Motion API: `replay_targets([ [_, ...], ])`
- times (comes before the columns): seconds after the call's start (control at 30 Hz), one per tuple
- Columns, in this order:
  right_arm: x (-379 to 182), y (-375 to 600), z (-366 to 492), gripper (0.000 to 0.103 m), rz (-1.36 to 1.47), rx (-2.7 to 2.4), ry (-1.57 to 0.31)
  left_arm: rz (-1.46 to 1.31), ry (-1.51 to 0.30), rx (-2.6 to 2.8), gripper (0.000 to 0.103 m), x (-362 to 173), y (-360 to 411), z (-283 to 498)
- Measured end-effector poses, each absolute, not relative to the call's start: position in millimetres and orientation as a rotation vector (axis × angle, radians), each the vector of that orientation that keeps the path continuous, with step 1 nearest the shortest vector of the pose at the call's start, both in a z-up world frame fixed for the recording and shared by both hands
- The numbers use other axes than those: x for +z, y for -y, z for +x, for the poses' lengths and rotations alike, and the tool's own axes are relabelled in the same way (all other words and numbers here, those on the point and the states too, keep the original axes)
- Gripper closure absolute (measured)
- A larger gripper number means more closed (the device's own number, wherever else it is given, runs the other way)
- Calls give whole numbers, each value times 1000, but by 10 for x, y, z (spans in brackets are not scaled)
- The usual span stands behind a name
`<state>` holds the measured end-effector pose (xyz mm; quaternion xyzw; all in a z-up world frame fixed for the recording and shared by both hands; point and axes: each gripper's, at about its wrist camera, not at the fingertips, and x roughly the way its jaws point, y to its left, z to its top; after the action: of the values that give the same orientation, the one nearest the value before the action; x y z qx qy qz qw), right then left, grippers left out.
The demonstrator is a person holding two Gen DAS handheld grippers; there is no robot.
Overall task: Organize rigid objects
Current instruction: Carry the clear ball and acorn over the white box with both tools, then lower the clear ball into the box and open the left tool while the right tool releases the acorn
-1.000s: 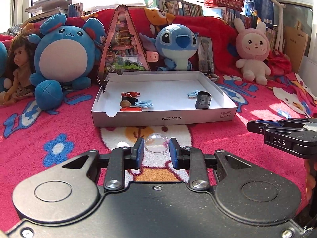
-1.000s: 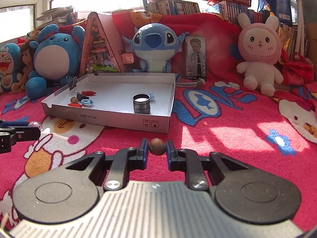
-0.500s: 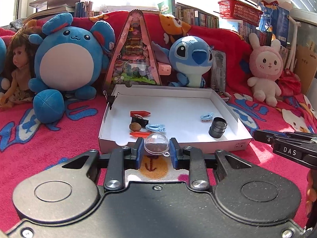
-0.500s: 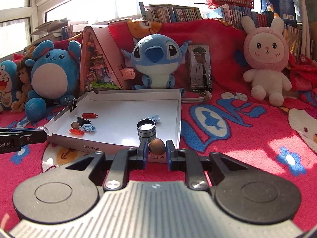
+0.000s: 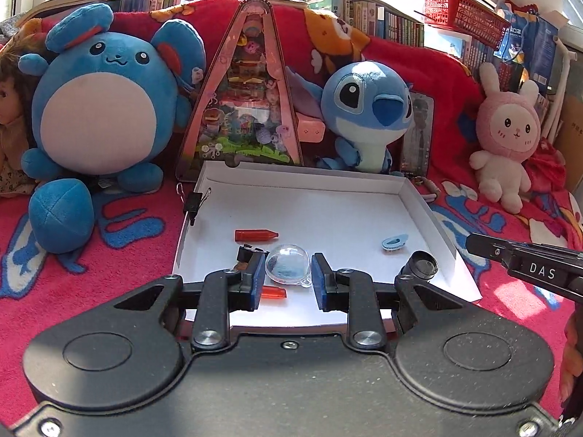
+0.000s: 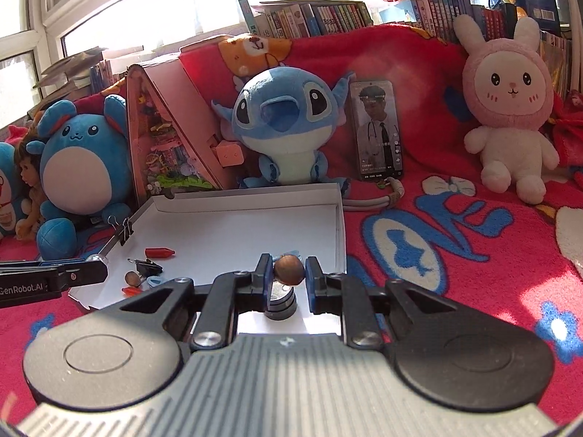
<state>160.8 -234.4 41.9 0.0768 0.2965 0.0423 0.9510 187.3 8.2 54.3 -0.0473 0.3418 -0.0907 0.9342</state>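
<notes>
We had the clear plastic dome [image 5: 288,265] pinched in the left gripper [image 5: 287,273], hanging over the near end of the white cardboard tray [image 5: 419,196]. The right gripper [image 6: 288,272] was clamped on a small brown nut-like ball [image 6: 288,270], hard to say what exactly, poised right above the black stacked cylinder [image 6: 281,304] in the tray's near right corner. Already in the tray: a red crayon-ish piece [image 5: 255,235], a blue clip [image 5: 395,242] and a binder clip [image 5: 196,200] on the left wall. Our worry was the ball: dropped onto that cylinder it would likely bounce or roll off. The dome looked slippery too, so a sloppy release could send it skidding into the small bits.
</notes>
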Motion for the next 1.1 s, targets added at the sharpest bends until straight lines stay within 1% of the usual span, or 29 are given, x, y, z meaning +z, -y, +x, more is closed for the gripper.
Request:
replay_targets([
  [0.23,432,2313,1956,80,205,73,-647,-61,-746,-113,77,397,0,2228],
  [0.6,298,2171,2437,80,222,48,-748,-74,-825,-61,77,215,48,2705],
  [0.8,239,2210,2650,80,271,31,-796,-79,-842,-44,77,169,68,2839],
  [1.1,122,2168,2810,80,247,30,-829,-72,-871,-35,77,99,84,2983],
])
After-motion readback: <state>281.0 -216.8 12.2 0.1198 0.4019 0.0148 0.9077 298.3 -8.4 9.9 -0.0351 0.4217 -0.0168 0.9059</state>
